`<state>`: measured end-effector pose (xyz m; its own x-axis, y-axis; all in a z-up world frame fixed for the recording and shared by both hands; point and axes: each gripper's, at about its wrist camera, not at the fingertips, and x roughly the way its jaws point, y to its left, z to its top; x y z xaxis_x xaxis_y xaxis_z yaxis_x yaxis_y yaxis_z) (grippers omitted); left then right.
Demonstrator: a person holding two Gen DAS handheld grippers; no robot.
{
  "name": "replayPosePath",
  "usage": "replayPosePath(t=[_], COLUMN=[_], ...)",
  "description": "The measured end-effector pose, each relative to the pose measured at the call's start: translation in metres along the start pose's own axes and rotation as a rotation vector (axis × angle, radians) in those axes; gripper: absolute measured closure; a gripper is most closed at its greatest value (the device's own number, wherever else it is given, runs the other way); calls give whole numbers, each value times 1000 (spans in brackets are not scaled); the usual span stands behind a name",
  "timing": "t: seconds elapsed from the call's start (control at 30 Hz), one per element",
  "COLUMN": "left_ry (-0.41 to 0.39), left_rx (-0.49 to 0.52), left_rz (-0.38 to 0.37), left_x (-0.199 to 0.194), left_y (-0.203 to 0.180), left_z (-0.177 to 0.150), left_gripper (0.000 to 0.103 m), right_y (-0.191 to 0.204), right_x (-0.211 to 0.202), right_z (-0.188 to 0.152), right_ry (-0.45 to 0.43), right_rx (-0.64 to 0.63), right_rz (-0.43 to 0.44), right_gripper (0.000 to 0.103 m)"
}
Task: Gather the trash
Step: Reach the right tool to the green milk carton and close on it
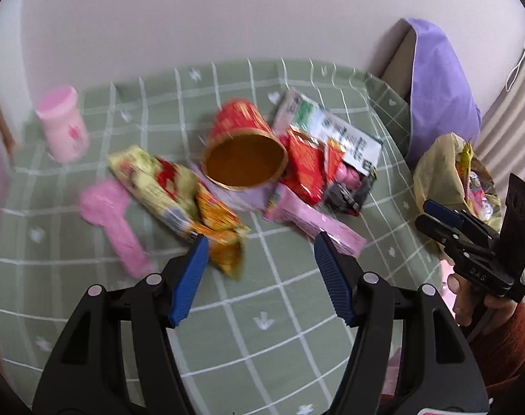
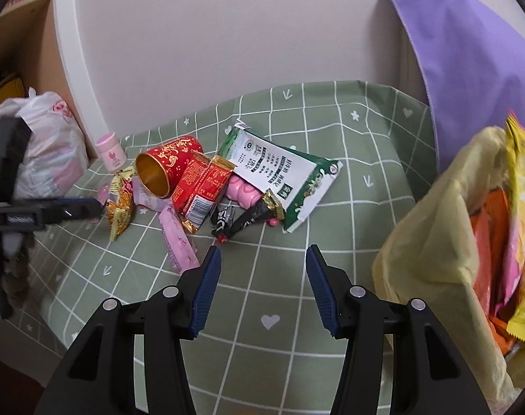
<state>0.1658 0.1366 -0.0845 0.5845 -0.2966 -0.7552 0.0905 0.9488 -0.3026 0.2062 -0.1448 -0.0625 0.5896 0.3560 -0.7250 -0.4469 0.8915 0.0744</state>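
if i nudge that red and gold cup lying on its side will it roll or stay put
The red and gold cup lies on its side with its open mouth showing, so it would probably roll, likely in a curve since it looks tapered. It appears empty, so probably light. The red wrapper against it may block rolling that way.

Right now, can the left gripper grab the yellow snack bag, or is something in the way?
Probably yes. The left gripper is open and empty, and the yellow snack bag lies just ahead of its fingertips on the green tablecloth, with nothing on top of it.
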Motion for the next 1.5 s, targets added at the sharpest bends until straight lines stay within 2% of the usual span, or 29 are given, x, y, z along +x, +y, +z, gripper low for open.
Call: replayPosePath(t=[0.17, 0.33, 0.4, 0.53, 0.77, 0.87, 0.97, 1.07, 1.17, 1.27, 1.5], left_ry=[-77, -116, -124, -134, -74, -78, -90, -98, -95, -80, -45], left_rx=[-34, -76, -102, -108, -84, -22, 50, 100, 141, 135, 124], left_rz=[80, 140, 155, 165, 102, 66, 39, 14, -1, -42, -80], left_x=[-21, -33, -36, -35, -2, 6, 12, 21, 30, 41, 66], left_y=[24, 52, 61, 70, 63, 46, 27, 12, 1, 1, 1], left_z=[6, 10, 11, 9, 15, 33, 52, 67, 77, 90, 112], left_gripper=[43, 43, 43, 43, 43, 43, 43, 43, 43, 43, 43], right_y=[21, 44, 45, 35, 18, 18, 13, -2, -19, -25, -18], right_x=[22, 46, 46, 41, 46, 60, 83, 107, 117, 109, 90], right_z=[12, 19, 22, 23, 45, 64, 84, 96, 93, 82, 55], right_ry=[31, 49, 33, -5, -32, -47, -19, 21, 43, 55, 123], right_rx=[-29, -63, -61, -88, -81, -119, -146, -105, -18, 45, 60], right_rz=[80, 94, 96, 37, 45, 13, -13, -3, 27, 36, 61], right_gripper=[55, 55, 55, 55, 55, 55, 55, 55, 55, 55, 55])
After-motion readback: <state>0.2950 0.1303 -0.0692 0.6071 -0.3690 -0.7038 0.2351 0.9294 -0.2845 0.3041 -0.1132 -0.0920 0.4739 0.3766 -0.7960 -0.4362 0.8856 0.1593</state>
